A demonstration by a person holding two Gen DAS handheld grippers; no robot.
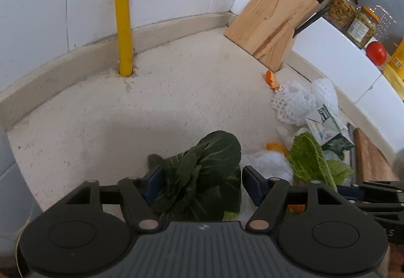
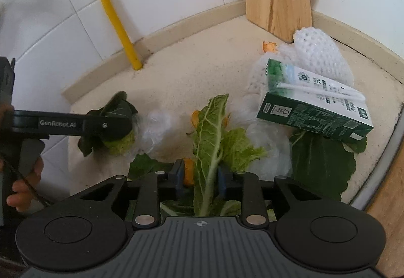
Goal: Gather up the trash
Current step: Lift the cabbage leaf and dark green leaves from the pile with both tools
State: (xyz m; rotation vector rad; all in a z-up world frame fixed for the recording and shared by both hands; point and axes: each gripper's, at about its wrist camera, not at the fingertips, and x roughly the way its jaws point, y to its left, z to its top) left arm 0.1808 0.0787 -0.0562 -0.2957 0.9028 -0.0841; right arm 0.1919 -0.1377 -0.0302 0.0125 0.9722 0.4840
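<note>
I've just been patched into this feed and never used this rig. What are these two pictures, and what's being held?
Each picture looks forward from a camera on a hand-held gripper; no robot arm. The left gripper straddles a dark bok choy; its fingers do not visibly press it. The right gripper has a pale cabbage leaf and an orange peel between its fingers, grip unclear. On the counter lie a milk carton, white foam netting and clear plastic. A knife block stands behind.
</note>
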